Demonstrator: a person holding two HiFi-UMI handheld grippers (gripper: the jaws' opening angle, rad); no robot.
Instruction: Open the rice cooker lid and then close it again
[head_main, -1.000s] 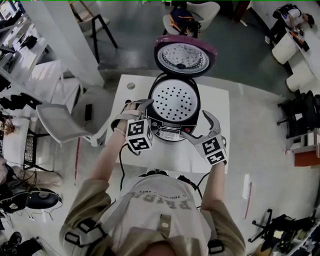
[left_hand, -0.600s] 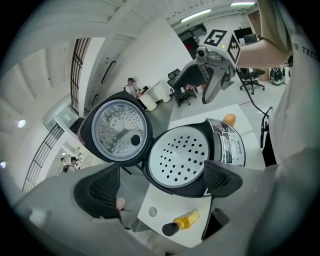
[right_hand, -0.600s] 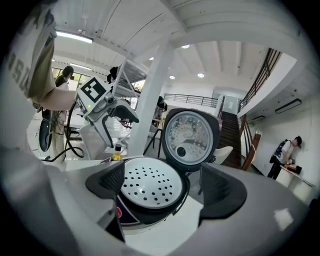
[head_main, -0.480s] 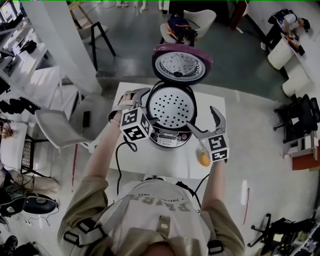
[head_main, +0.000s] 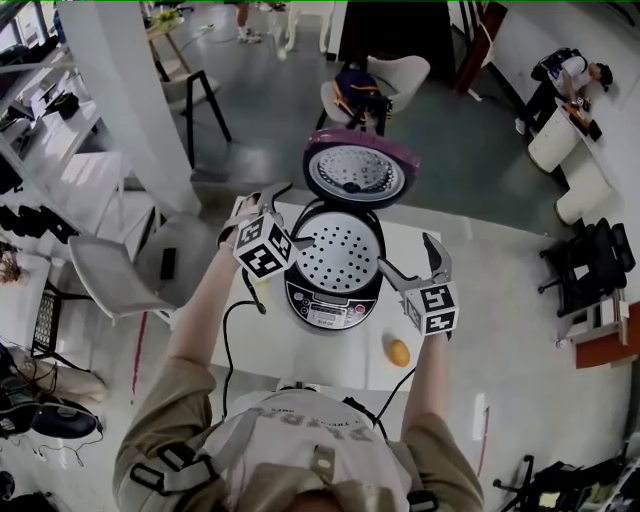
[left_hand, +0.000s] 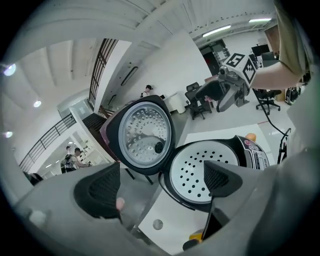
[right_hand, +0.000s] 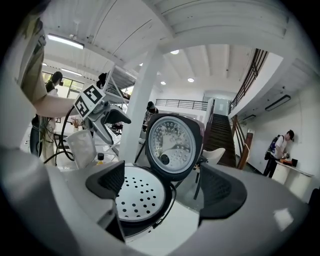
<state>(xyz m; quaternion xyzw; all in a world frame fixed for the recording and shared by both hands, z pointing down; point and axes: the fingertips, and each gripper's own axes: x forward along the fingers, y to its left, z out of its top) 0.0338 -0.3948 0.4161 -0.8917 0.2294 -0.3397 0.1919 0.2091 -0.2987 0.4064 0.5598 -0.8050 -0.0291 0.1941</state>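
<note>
A black rice cooker (head_main: 335, 270) stands on the white table (head_main: 262, 345). Its purple-rimmed lid (head_main: 355, 172) is raised upright at the back, and a perforated white plate (head_main: 340, 250) shows inside. My left gripper (head_main: 265, 205) hovers open beside the cooker's left rim. On the other side my right gripper (head_main: 408, 255) is open too, level with the rim. Neither touches the cooker. In the left gripper view the lid (left_hand: 145, 135) and the plate (left_hand: 207, 167) lie beyond the open left gripper (left_hand: 160, 185). The right gripper view shows the lid (right_hand: 172, 142) ahead of the open right gripper (right_hand: 162, 187).
A small orange fruit (head_main: 399, 352) lies on the table near its front right corner. A black cable (head_main: 232, 330) runs off the table's left front. A white chair (head_main: 120, 265) stands left of the table, a white pillar (head_main: 125, 90) behind it.
Both grippers have moved from the cooker's front panel farther back along its sides. The orange fruit has come into view. The lid has stayed raised.
</note>
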